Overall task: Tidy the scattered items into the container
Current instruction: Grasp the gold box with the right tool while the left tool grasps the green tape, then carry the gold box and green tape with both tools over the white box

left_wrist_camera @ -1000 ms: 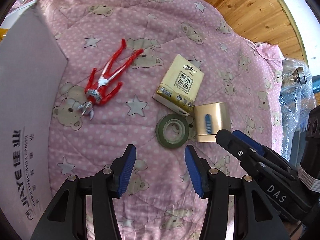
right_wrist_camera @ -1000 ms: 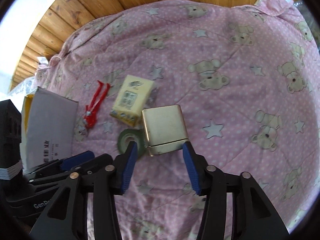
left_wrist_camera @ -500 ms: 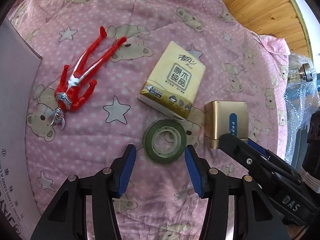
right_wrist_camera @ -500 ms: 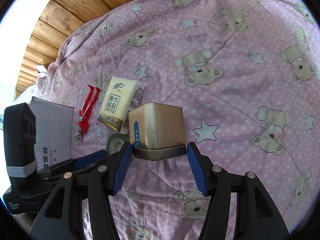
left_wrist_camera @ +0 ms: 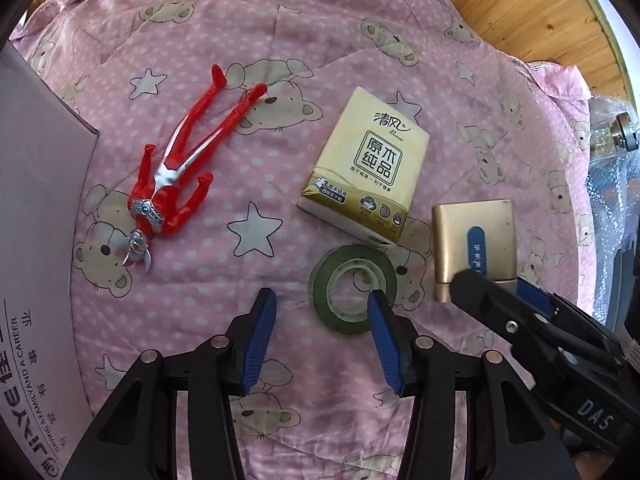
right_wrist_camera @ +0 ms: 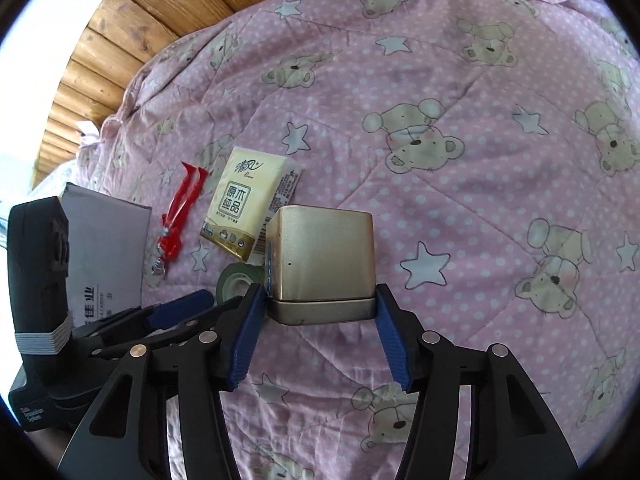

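Note:
A gold tin (right_wrist_camera: 324, 256) lies on the pink quilt, its lidded end between the blue pads of my right gripper (right_wrist_camera: 320, 294), which is still spread wide as before. In the left wrist view the gold tin (left_wrist_camera: 474, 236) has the right gripper (left_wrist_camera: 496, 292) at its near end. My left gripper (left_wrist_camera: 320, 304) hangs open over the quilt, its right finger overlapping a green tape roll (left_wrist_camera: 320, 292). A yellow tissue pack (left_wrist_camera: 368, 176) and a red toy figure (left_wrist_camera: 176, 184) lie further back. The grey cardboard box (left_wrist_camera: 40, 240) stands at the left.
The pink bear-print quilt (right_wrist_camera: 480, 160) covers the whole work surface, with wooden flooring (left_wrist_camera: 520, 8) beyond its far edge. A bubble-wrap bundle with a glass jar (left_wrist_camera: 612, 140) sits off the quilt's right side.
The right gripper moved forward until the tin's end sat between its pads. The left gripper came closer to the quilt; the tape roll went from centred between its fingers to under the right finger.

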A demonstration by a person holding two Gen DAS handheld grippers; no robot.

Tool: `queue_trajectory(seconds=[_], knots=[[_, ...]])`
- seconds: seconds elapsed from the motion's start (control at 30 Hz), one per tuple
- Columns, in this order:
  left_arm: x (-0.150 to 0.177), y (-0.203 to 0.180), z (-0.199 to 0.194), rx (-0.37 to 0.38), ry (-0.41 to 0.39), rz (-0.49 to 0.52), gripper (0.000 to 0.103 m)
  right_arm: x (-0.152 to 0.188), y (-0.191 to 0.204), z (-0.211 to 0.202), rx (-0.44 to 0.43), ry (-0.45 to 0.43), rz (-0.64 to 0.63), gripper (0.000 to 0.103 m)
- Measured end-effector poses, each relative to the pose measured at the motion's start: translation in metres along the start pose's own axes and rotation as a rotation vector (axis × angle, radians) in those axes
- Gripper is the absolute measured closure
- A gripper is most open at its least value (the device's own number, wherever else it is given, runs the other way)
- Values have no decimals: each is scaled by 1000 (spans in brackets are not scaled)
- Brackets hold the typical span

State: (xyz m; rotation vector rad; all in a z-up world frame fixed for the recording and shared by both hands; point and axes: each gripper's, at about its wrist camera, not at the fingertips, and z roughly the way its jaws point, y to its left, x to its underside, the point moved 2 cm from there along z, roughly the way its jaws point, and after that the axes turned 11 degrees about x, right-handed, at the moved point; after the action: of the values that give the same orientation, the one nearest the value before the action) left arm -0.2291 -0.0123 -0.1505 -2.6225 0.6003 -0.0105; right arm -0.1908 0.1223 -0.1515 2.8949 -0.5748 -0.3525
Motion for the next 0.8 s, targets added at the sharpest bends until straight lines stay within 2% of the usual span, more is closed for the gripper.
queue_trajectory(seconds=[0.13, 0.23, 0.33, 0.53, 0.8], knots=[[-1, -5, 1, -55, -12, 35, 53, 2, -7, -2, 2, -1, 18, 46], [-5, -10, 4, -101, -17, 68, 80, 2, -11, -3, 2, -1, 29, 46], [-6, -5, -1, -80, -20, 57, 88, 3, -12, -4, 2, -4, 38, 46], [-6, 6, -25, -24, -58, 9, 88, 4, -12, -14, -2, -26, 49, 47], [3, 4, -45, -8, -77, -2, 88, 8, -3, -26, -6, -39, 30, 49]])
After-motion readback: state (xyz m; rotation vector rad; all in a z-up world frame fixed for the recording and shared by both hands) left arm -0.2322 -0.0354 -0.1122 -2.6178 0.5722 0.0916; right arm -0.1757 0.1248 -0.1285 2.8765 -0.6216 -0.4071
